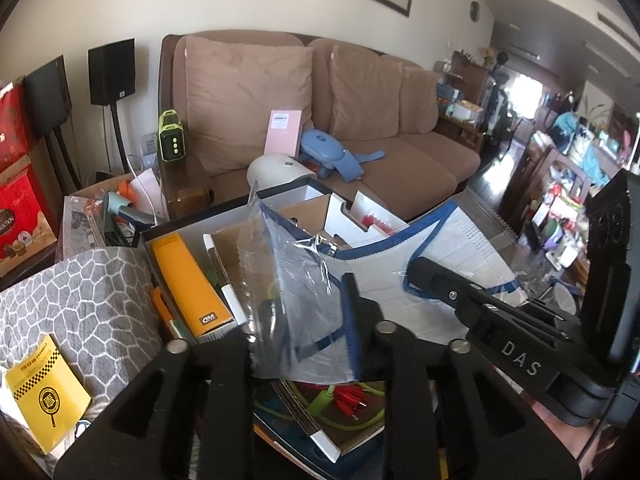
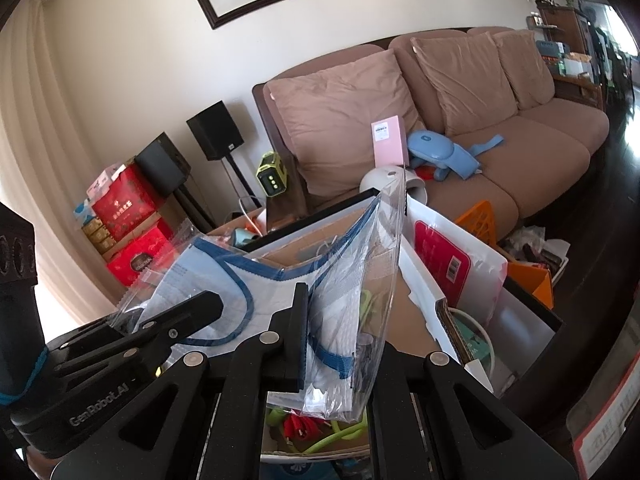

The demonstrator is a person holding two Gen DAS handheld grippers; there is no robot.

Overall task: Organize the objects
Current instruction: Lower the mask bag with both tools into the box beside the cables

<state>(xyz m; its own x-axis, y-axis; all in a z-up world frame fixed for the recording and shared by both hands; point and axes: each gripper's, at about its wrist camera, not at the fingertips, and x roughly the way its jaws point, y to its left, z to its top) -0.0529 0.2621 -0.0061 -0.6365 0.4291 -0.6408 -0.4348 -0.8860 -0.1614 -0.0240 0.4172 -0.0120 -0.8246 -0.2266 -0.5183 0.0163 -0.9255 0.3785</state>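
My left gripper (image 1: pixel 320 320) is closed on one end of the clear mask packet (image 1: pixel 304 280), and my right gripper (image 2: pixel 340 336) pinches its other end, so the packet hangs stretched between them above the open box (image 1: pixel 188 226). I judge the sorting barely begun: the packet is not yet stowed, and cartons, an orange carton (image 1: pixel 188 280) and red clips (image 1: pixel 348 400) lie jumbled below. At twelve o'clock stands a brown sofa (image 1: pixel 360 152); at ten, black speakers (image 1: pixel 110 70).
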